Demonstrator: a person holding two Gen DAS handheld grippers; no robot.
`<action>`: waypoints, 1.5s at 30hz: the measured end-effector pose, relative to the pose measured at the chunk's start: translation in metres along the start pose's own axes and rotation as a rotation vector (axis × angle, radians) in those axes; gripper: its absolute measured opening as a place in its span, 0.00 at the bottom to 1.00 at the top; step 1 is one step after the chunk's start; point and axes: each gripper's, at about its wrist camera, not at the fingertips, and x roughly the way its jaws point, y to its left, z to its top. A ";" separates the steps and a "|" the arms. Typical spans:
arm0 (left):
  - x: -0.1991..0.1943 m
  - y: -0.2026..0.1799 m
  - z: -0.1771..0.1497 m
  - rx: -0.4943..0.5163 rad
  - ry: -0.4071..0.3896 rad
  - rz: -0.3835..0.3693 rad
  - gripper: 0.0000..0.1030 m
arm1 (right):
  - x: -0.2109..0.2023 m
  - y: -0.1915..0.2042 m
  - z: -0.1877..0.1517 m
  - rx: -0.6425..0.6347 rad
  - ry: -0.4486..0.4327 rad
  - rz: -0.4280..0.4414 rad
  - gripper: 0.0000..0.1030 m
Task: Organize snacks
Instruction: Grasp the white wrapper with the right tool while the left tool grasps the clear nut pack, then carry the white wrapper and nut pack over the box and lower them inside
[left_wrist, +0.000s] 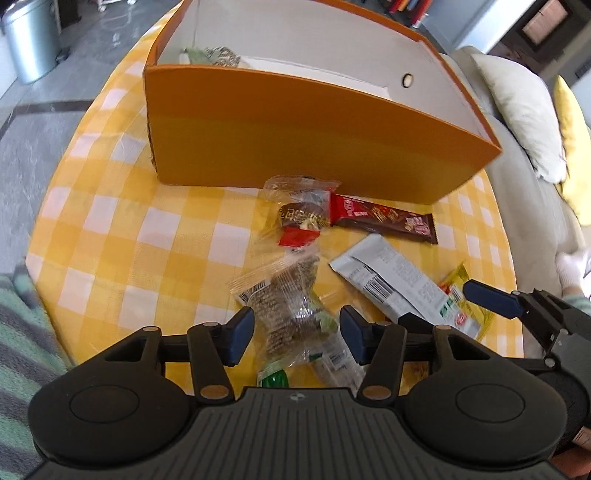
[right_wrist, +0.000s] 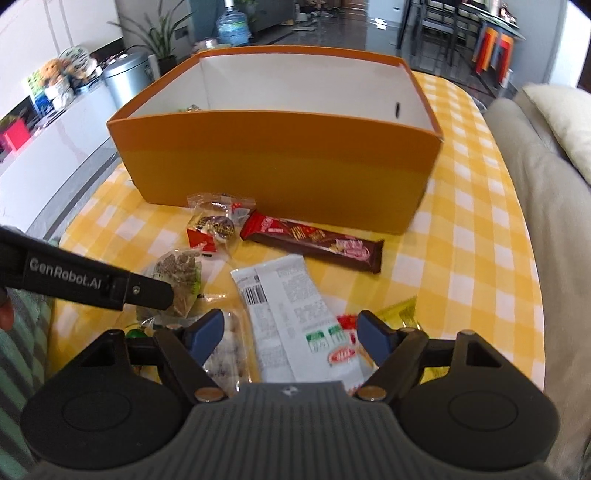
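Left gripper (left_wrist: 297, 334) jaws apart astride clear cookie packet (left_wrist: 284, 295); right gripper (right_wrist: 291, 334) jaws apart astride white packet (right_wrist: 291, 306), pads pressing neither. Beyond, chocolate bar (right_wrist: 314, 240) before orange box (right_wrist: 277, 158) on table (right_wrist: 480, 240).

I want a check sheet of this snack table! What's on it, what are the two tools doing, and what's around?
Surface: yellow checked tablecloth, round table.
Job's things: orange box, white inside, few snacks in its far left corner; loose in front: chocolate bar, white packet, clear cookie wrapper, clear seed-snack packet, yellow packet.
Clutter: nothing seen.
Grippers: left tool open over the seed-snack packet; right tool open over the white packet.
Cables: nothing seen.
Surroundings: metal bin, water jug, sofa cushions.
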 end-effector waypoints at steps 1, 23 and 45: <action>0.002 0.000 0.001 -0.009 0.004 0.006 0.61 | 0.003 0.001 0.002 -0.013 0.002 0.003 0.71; 0.031 0.004 0.008 -0.022 0.053 0.022 0.50 | 0.047 -0.001 0.014 -0.057 0.094 0.043 0.56; 0.006 0.001 0.006 0.019 0.026 0.035 0.42 | 0.013 -0.002 0.021 0.002 0.102 0.086 0.50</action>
